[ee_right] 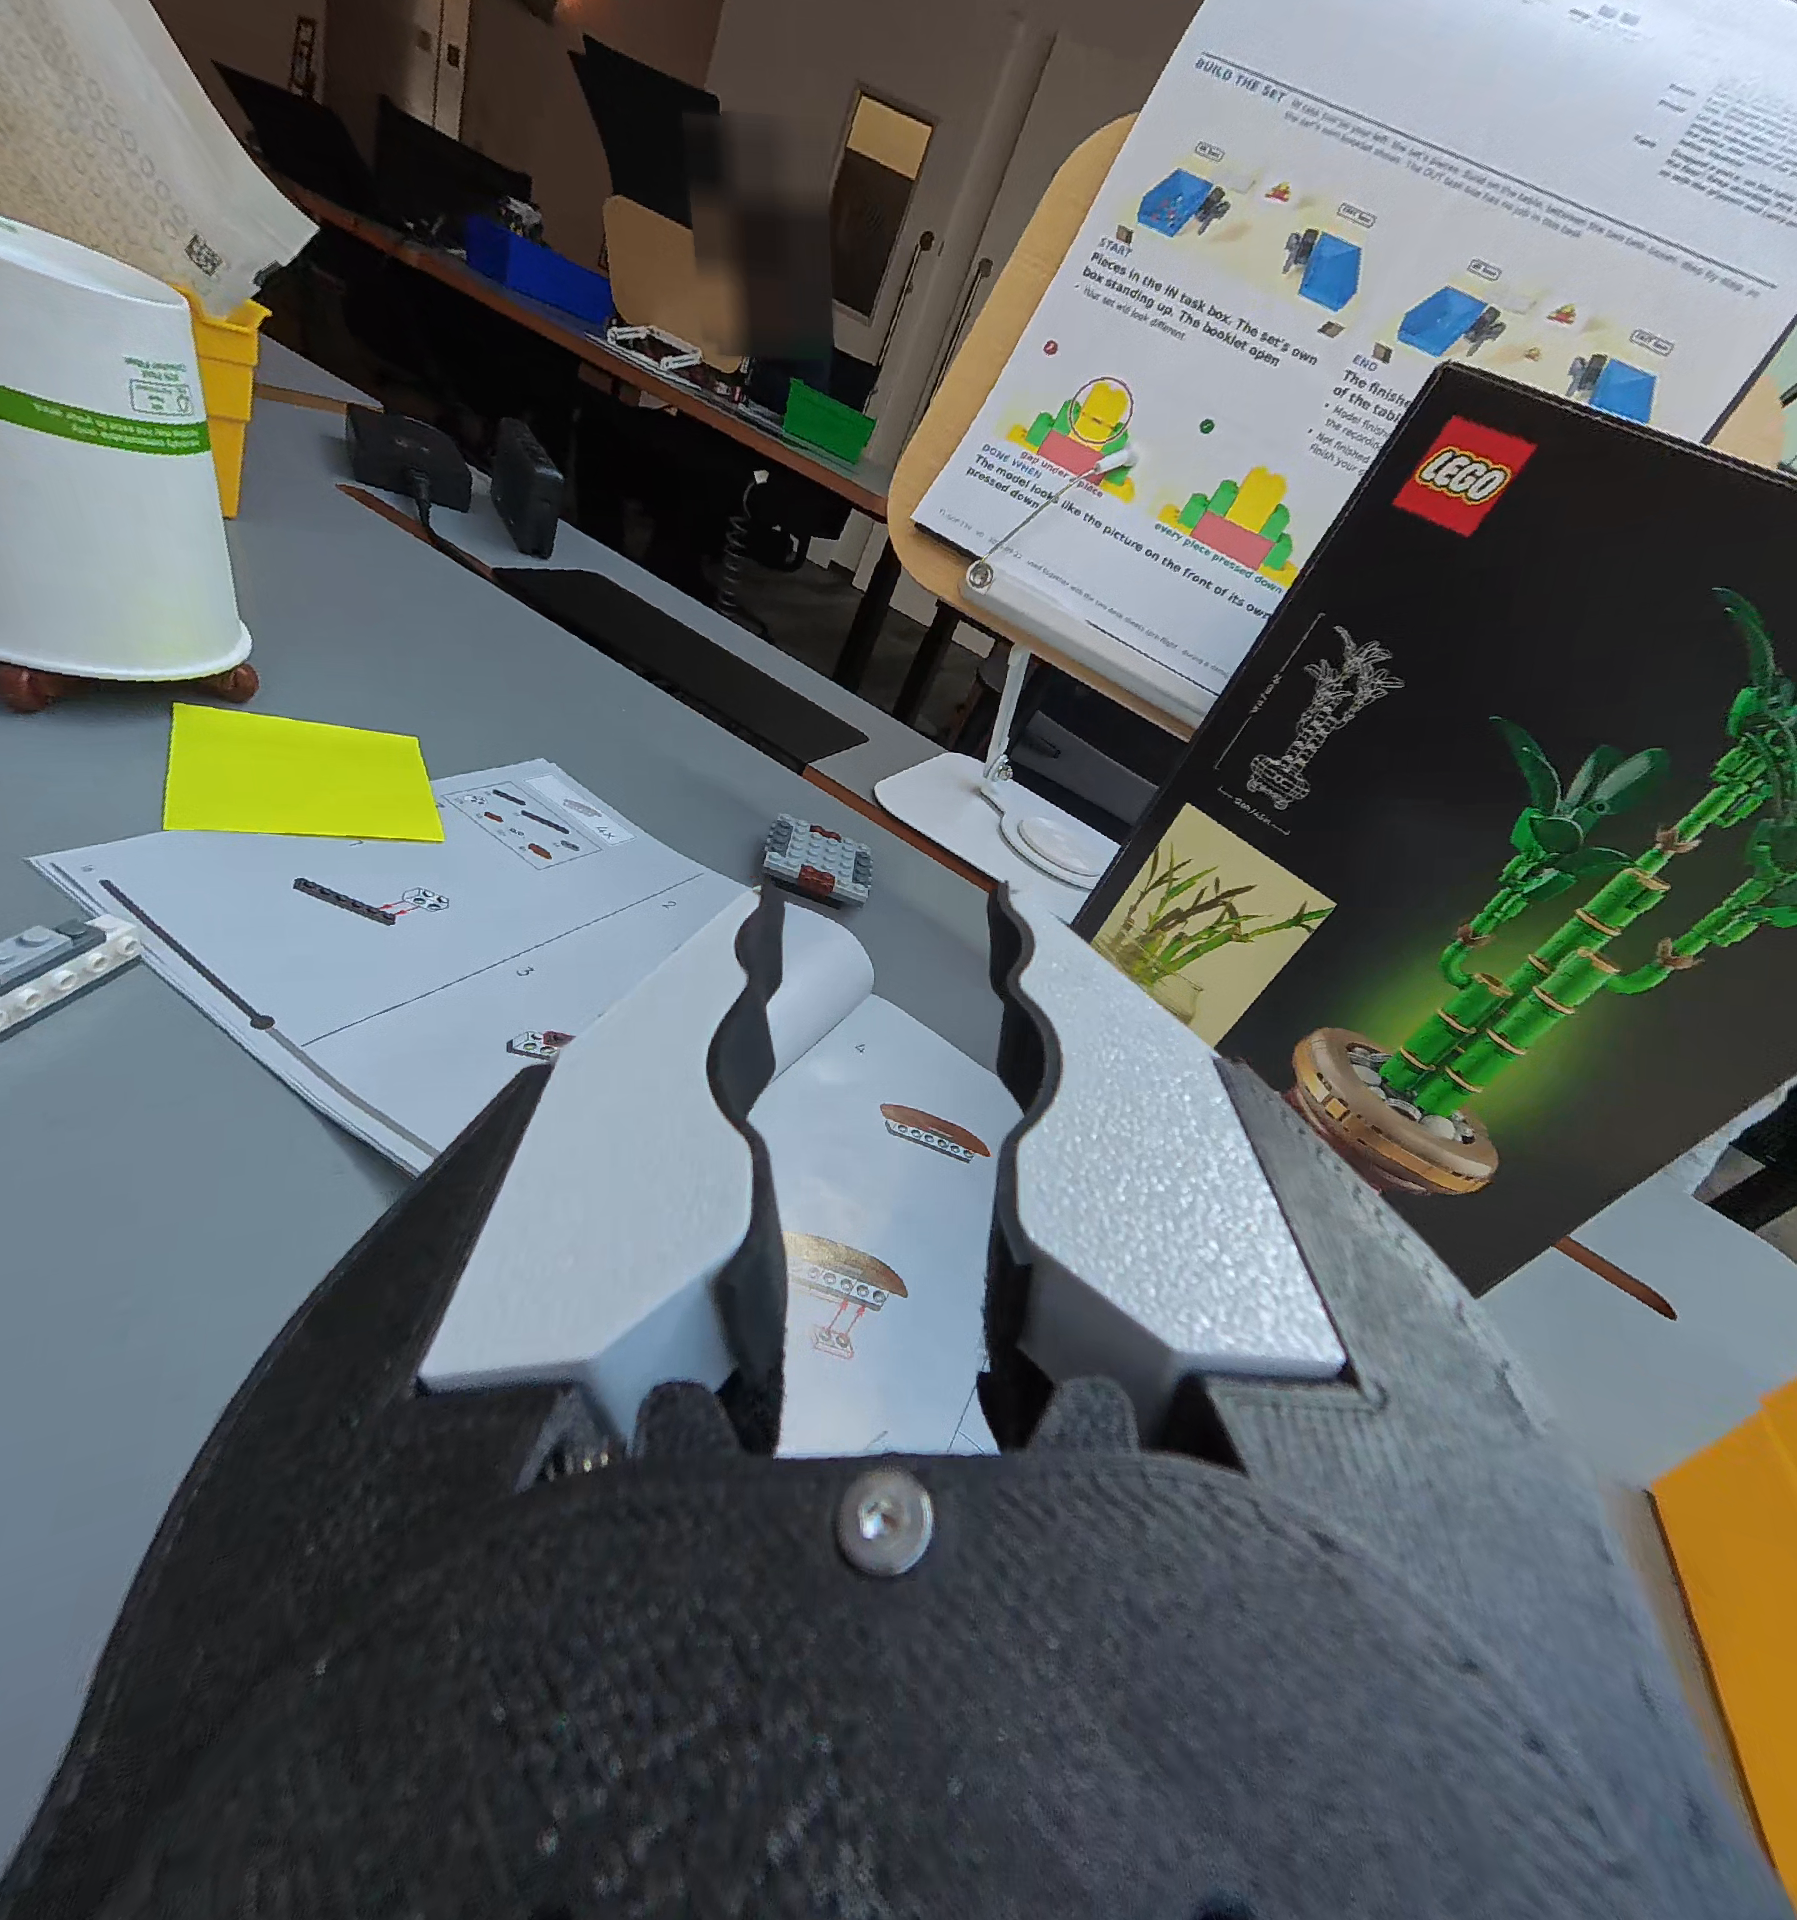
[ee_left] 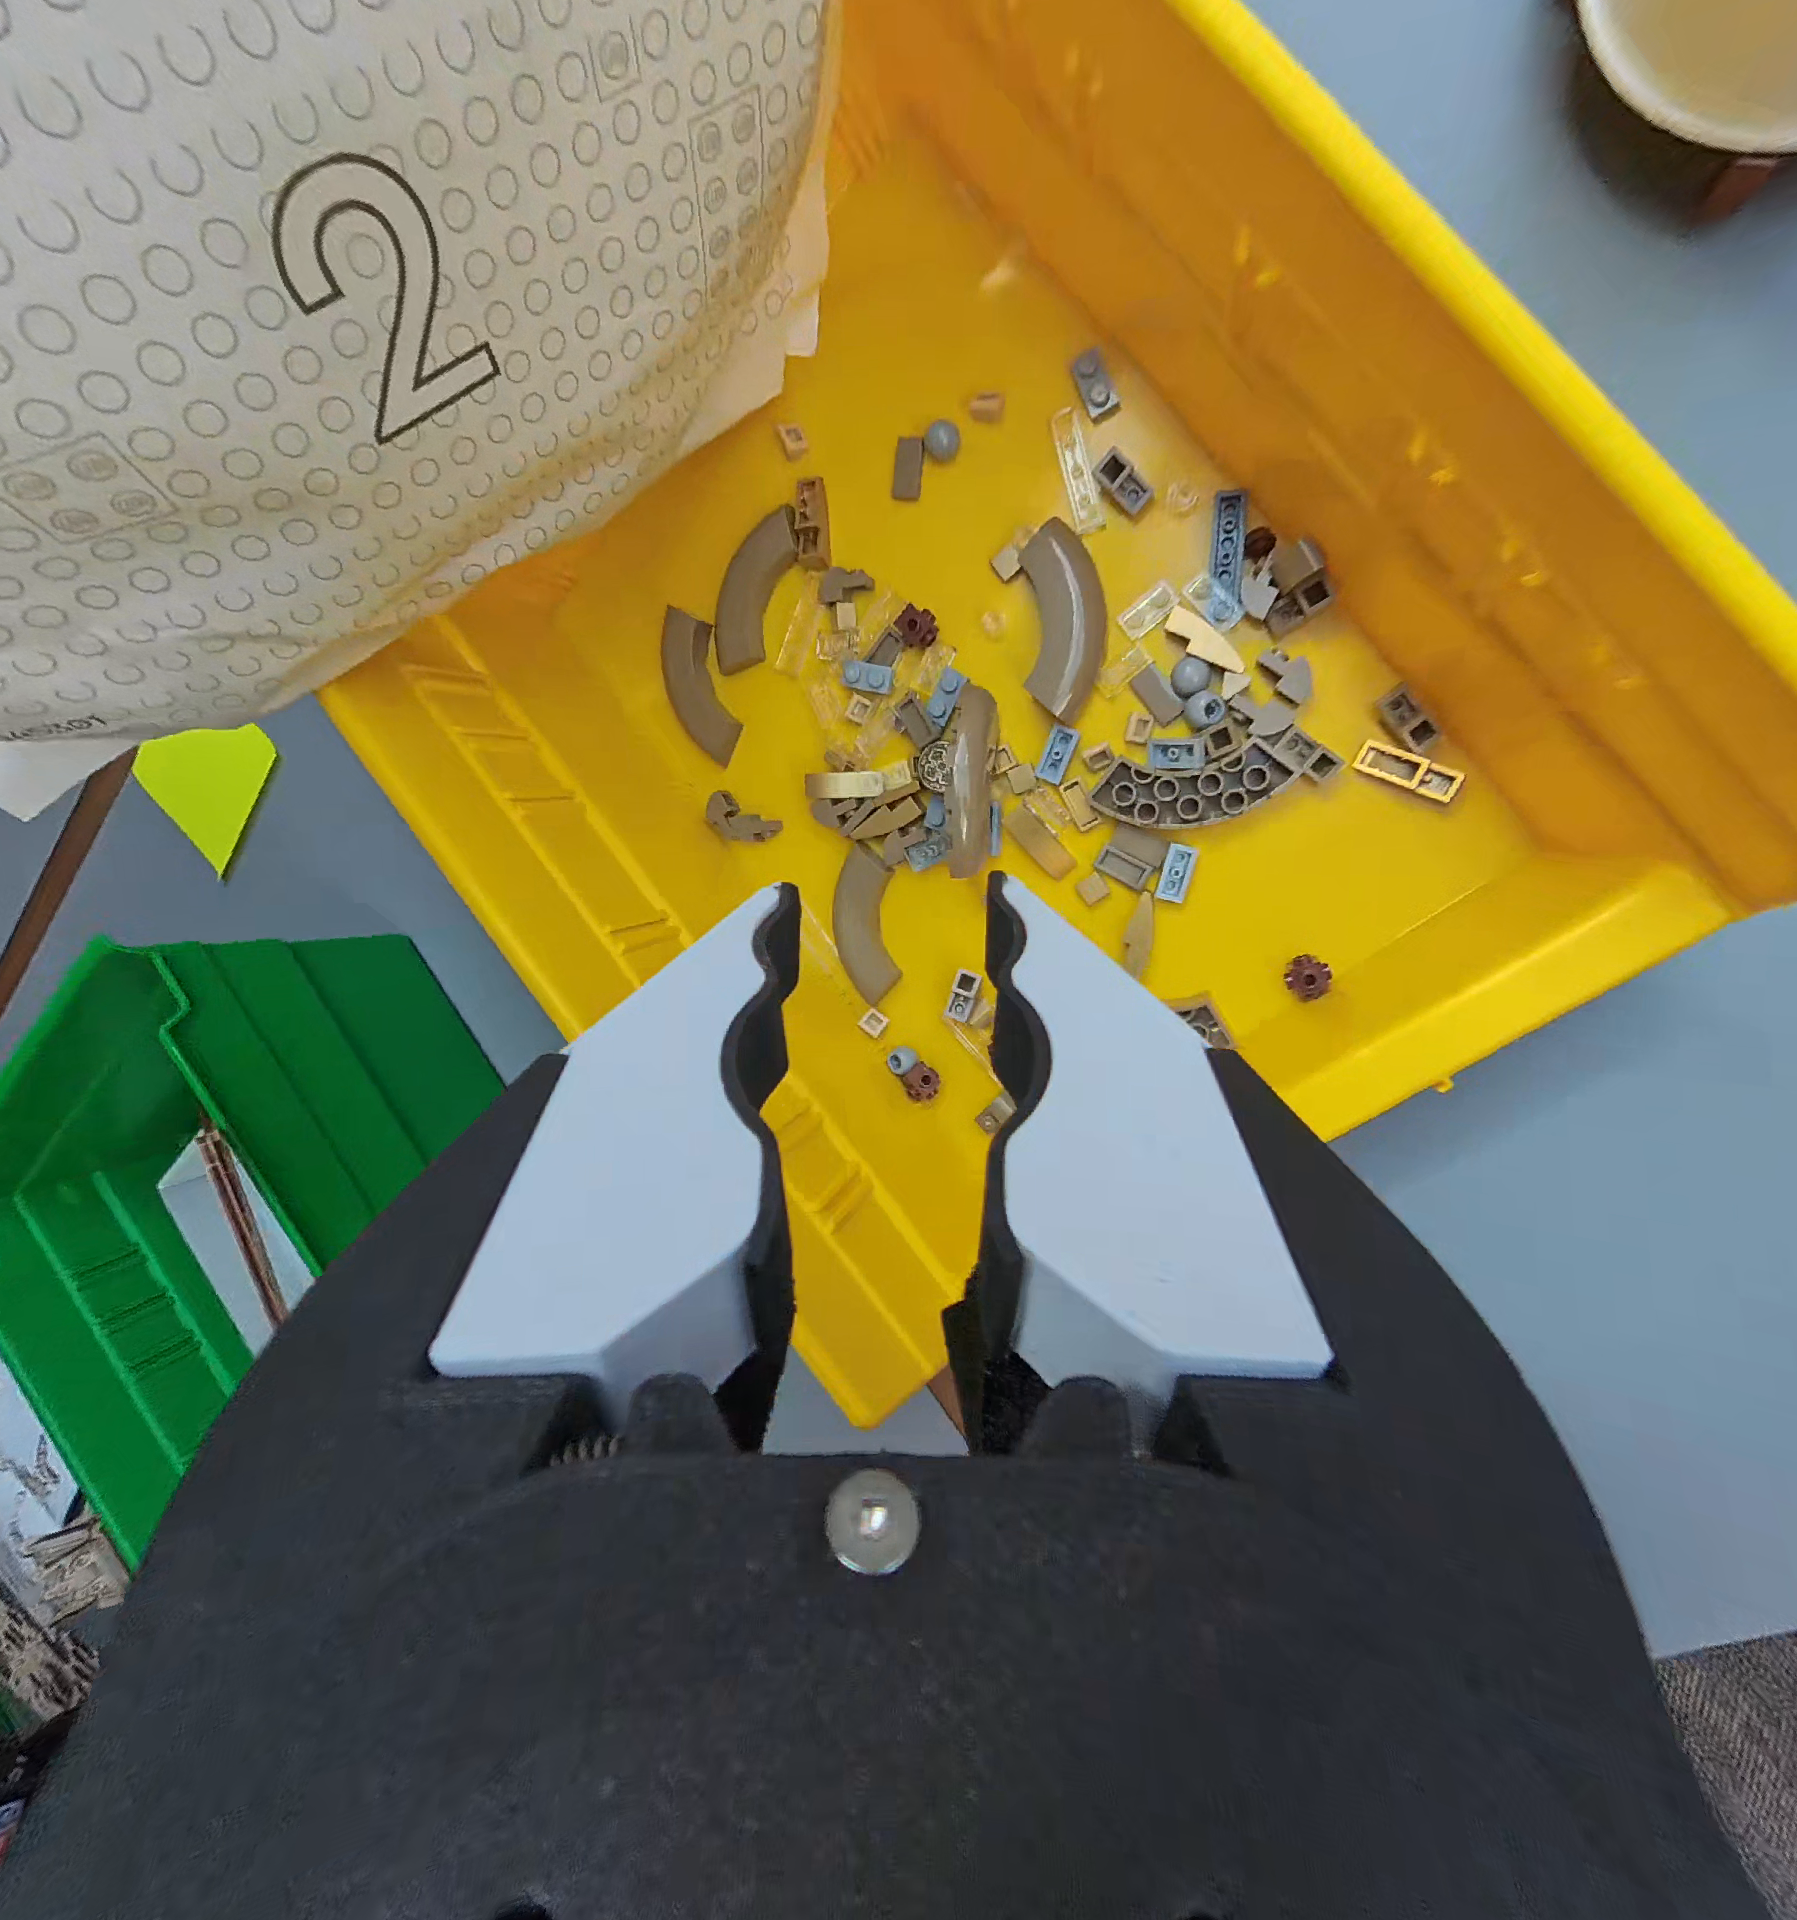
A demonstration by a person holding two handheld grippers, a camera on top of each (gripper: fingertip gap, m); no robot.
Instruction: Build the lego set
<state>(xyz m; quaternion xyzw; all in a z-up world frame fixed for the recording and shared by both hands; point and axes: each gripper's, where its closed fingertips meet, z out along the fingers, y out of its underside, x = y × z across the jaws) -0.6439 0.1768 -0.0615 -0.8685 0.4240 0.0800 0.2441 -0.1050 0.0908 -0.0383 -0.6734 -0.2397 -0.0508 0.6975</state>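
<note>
A grey table (ee_left: pixel 1600 1195) is carrying the work area, and further tables and bins are standing in the room behind it.

Left wrist view, left to right: a green bin (ee_left: pixel 146 1195) is lying to the left of the left gripper (ee_left: pixel 892 894). A patterned paper bag (ee_left: pixel 302 312) is hanging above and left of the fingertips, overlapping the corner of the yellow tray (ee_left: pixel 1445 987). The left gripper is hovering over the near part of the tray with its jaws parted and nothing between them. Loose lego pieces (ee_left: pixel 1029 707) are lying scattered on the tray floor just ahead of the fingertips; one curved tan piece (ee_left: pixel 868 925) is lying directly below the gap.

Right wrist view, left to right: a white and grey plate assembly (ee_right: pixel 21 987) is lying far left of the right gripper (ee_right: pixel 883 899). An upturned white cup (ee_right: pixel 73 468) and a yellow sticky note (ee_right: pixel 296 774) are sitting ahead and left. The right gripper is hanging above the open instruction booklet (ee_right: pixel 406 935), jaws apart and empty. A small grey brick assembly (ee_right: pixel 819 857) is resting just beyond the fingertips. The set box (ee_right: pixel 1496 831) is standing upright to the right.
</note>
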